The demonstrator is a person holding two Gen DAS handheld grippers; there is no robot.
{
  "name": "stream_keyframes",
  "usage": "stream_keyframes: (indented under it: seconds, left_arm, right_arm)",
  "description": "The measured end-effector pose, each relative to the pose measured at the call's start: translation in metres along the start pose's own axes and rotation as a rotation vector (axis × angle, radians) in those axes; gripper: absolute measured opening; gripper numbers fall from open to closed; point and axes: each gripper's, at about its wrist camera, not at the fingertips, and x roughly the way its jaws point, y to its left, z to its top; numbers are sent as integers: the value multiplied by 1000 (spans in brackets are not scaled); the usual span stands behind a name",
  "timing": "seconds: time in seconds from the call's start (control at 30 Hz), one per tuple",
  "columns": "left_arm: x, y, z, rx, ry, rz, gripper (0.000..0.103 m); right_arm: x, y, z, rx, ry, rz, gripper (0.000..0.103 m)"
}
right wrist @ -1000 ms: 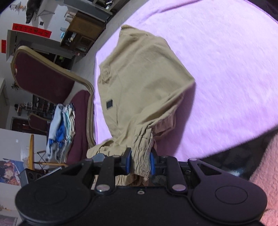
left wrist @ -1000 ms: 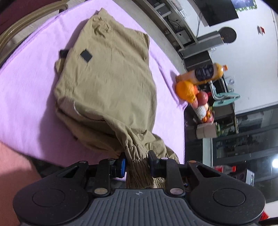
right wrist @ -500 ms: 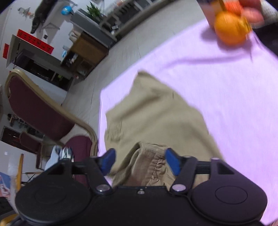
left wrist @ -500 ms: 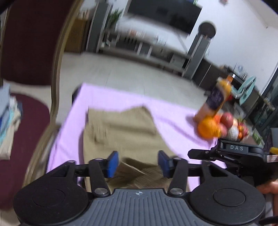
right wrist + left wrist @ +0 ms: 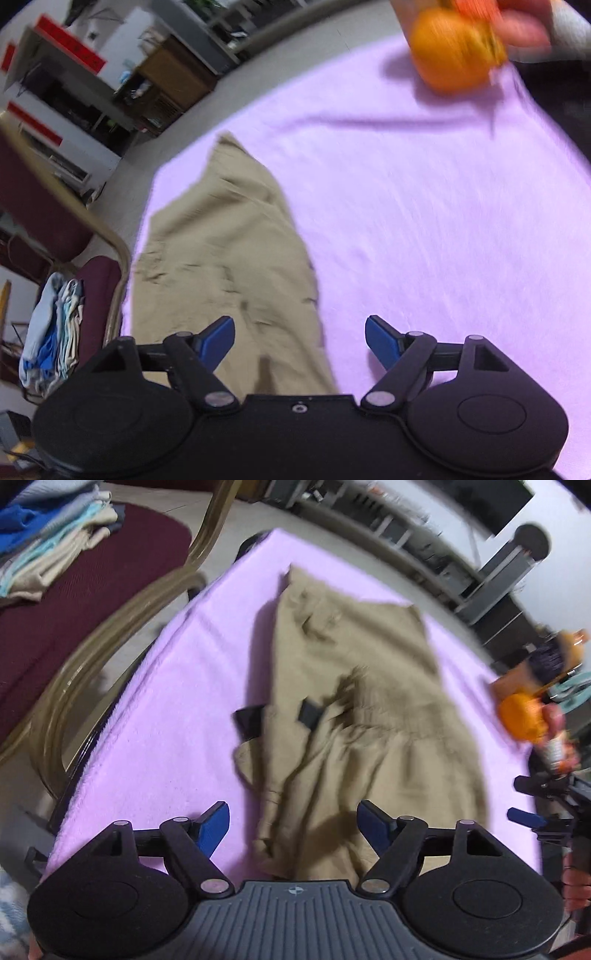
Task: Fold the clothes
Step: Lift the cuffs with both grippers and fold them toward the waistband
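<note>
Trousers (image 5: 362,716) of rumpled khaki cloth lie folded on fuzzy lilac tabletop (image 5: 177,709); both tongs (image 5: 293,821) (image 5: 300,341) gape, gripping nothing.

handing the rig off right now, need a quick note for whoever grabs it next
Left tongs: open, holding nothing, above the near end of the khaki trousers.
Right tongs: open, holding nothing, above the trousers' right edge.
The trousers lie folded over on the purple cloth, with the top layer rumpled and a dark tab sticking out on the left side. Finished clothes are stacked on the maroon chair to the left. An orange and a bottle sit at the far right edge.
Done: first fold laid down and let go.
Left: probably smooth the wrinkles, fold once more, then move the trousers to the stack.
</note>
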Motion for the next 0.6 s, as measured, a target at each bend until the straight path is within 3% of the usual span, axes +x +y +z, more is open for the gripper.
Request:
stream_keyframes:
  seconds: [0.03, 0.1, 0.23, 0.27, 0.33, 0.37, 0.4, 0.5, 0.6]
  left_arm:
    - [5, -3, 0, 15, -4, 2, 74]
    - [11, -6, 2, 48, -33, -24, 74]
    - [28, -14, 7, 85, -40, -18, 69]
    - [31, -16, 7, 91, -44, -1, 63]
    - [32, -20, 9, 105, -58, 40, 49]
    - [30, -20, 12, 98, -53, 44, 38]
    - [29, -20, 14, 92, -49, 47, 30]
    - [15, -20, 17, 111, -47, 6, 19]
    - [1, -18, 15, 151, -29, -76, 19]
  right_arm:
    - [9, -6, -1, 7, 5, 20, 70]
    - [26, -15, -3, -7, -1, 45, 52]
    - [41, -22, -5, -18, -60, 164, 47]
    - [43, -21, -5, -19, -70, 190, 43]
    - [50, -14, -9, -38, -80, 166, 28]
    - [49, -8, -11, -46, -85, 143, 13]
    - [47, -3, -13, -54, -89, 119, 9]
    - [35, 12, -19, -63, -108, 76, 5]
    - [-5, 23, -32, -66, -140, 101, 4]
